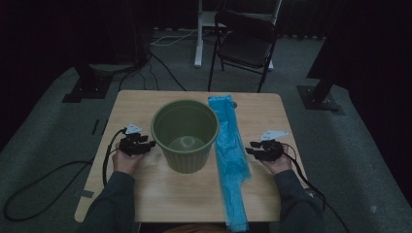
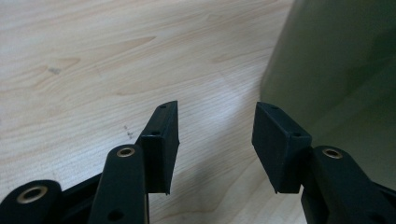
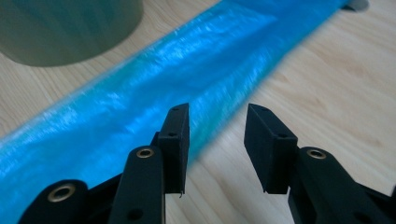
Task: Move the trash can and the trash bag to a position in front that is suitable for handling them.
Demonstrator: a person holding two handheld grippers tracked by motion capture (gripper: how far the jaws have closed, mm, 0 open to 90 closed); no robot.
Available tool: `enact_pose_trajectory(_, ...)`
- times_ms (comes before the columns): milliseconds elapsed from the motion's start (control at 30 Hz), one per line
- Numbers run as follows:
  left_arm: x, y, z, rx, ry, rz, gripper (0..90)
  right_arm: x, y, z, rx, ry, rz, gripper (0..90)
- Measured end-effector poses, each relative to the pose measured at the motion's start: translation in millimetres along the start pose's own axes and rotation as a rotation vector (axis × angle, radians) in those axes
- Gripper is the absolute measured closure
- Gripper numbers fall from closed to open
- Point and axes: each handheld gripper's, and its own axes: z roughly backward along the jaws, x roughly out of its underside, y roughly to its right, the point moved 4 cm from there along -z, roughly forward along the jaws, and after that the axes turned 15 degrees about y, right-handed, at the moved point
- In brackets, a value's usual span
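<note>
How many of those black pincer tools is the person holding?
2. The left gripper is beside the green bin, jaws open with nothing between them. The right gripper is next to the long blue plastic bag, also open with nothing held.

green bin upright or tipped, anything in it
Upright and empty: the green bin stands on the table, mouth up, its bare bottom visible from the high view.
</note>
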Motion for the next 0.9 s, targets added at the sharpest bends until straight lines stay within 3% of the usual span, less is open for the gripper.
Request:
enact_pose_trajectory(367, -8.8, 16.1, -4.6, 0.021, 0.018, -0.051, 50.8, -31.4, -30.0, -32.1, -0.069, -0.013, 0.042, 59.9)
enact_pose_trajectory(467, -9.3, 16.8, -4.1, 0.022, 0.022, -0.054, 50.8, -28.6, -34.0, -41.3, -0.042, -0.062, 0.088, 57.0)
enact_pose_trajectory(533, -9.4, 16.5, -3.7, 0.021, 0.023, -0.054, 50.8, -24.1, -34.2, -45.3, -0.032, -0.085, 0.082, 54.7)
enact_pose_trajectory(633, -9.4, 16.2, -3.6, 0.019, 0.024, -0.056, 50.8, -20.4, -37.4, -48.2, -0.037, -0.092, 0.081, 53.5)
enact_pose_trajectory(733, -9.4, 17.7, -4.8, 0.020, 0.019, -0.065, 50.8, -16.7, -53.8, -57.5, -0.059, -0.126, 0.108, 48.8)
enact_pose_trajectory(900, -9.4, 19.6, -5.8, 0.022, 0.016, -0.076, 50.6, -14.3, -67.0, -68.5, -0.071, -0.147, 0.121, 46.0)
